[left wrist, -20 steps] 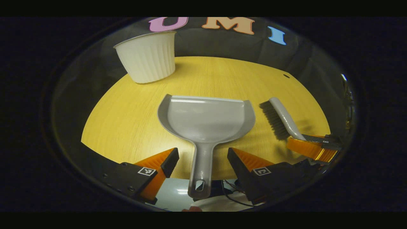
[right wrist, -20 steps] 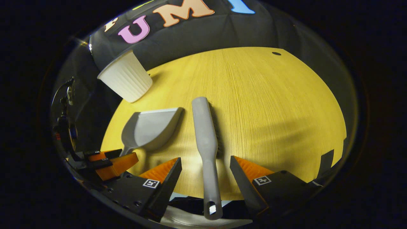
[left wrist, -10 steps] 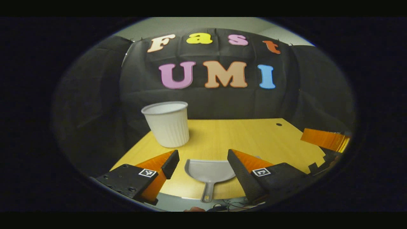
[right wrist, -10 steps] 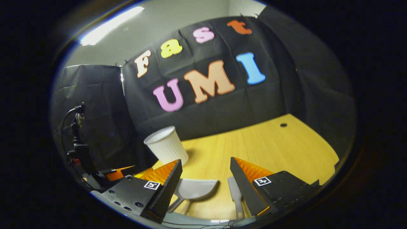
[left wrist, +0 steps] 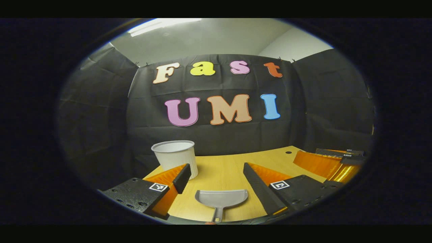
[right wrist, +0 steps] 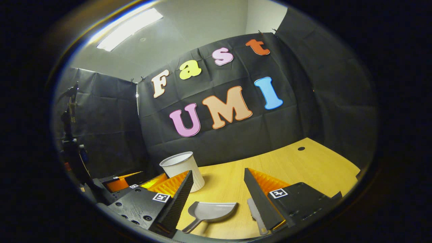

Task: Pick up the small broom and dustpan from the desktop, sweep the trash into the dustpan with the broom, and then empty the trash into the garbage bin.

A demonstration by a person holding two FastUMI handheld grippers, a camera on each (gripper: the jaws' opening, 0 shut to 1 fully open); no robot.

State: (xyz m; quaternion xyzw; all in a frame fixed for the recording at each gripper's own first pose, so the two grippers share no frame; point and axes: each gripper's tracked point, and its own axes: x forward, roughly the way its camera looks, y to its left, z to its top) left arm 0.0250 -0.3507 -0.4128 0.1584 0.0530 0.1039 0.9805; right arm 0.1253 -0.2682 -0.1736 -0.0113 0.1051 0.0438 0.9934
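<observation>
Above the desk (left wrist: 229, 168), each hand-held gripper, left (left wrist: 216, 177) and right (right wrist: 218, 184), gapes wide, gripping nothing, dustpan (left wrist: 221, 198) below.

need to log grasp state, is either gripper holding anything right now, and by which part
Nothing is held. Both the left gripper and right gripper are open, above the dustpan and broom.

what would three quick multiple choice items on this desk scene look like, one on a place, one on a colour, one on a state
1. Where does the white bin stand?
A. on the desk's far left part
B. on the dustpan
C. on the floor

2. What colour is the dustpan?
A. red
B. grey
C. blue

3. How is the left gripper?
A. shut on the dustpan
B. open, holding nothing
C. shut on the bin

Key: 1 A, the bin sits on the yellow desk near the cloth wall. 2 B, its scoop and handle are grey. 3 B, its fingers stand wide apart and the dustpan lies flat on the desk.
</observation>
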